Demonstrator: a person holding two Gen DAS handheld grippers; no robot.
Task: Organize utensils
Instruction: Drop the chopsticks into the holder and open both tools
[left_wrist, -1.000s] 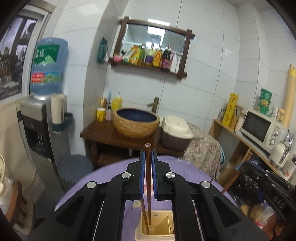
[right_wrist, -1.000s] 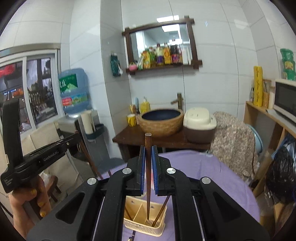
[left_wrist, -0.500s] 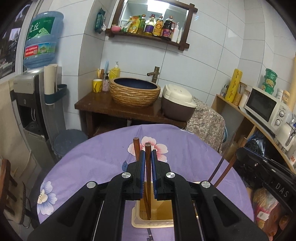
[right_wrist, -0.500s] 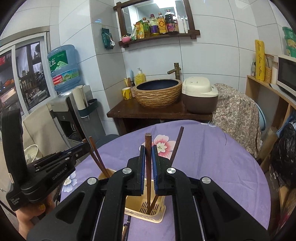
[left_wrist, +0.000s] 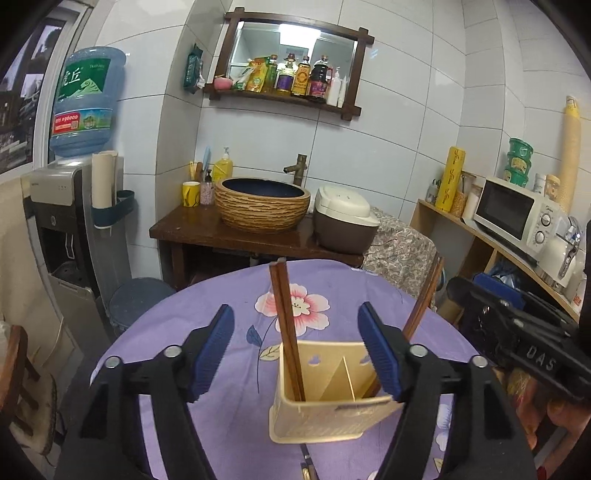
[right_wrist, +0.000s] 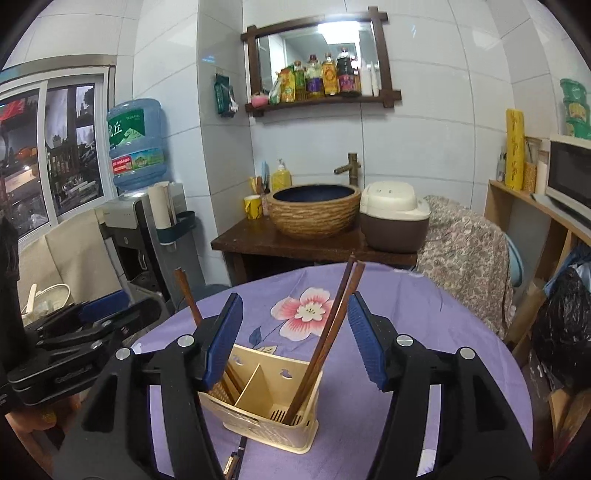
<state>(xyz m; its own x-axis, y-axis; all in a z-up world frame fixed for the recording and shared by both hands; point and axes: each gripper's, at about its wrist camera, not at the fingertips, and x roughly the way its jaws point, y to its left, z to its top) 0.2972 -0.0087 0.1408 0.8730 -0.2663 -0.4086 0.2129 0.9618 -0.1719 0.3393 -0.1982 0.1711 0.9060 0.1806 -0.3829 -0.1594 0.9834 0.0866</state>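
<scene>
Standing at 6 o'clock on the purple counter (left_wrist: 221, 387), the cream holder (left_wrist: 325, 391) has two compartments. The left pair of chopsticks (left_wrist: 286, 325) leans toward 11 o'clock in its left compartment; the right pair (right_wrist: 327, 332) leans toward 1 o'clock in the right one. The left gripper (left_wrist: 295, 347) has jaws that have just been opening, now wide either side of the left pair, not touching. The right gripper (right_wrist: 295, 336) has jaws likewise just opened, wide around the right pair, pads clear.

Cream utensil holder (left_wrist: 325, 413), brown chopsticks (left_wrist: 286, 332), purple floral tablecloth (left_wrist: 229, 295), blue tool pads (left_wrist: 212, 350)
</scene>
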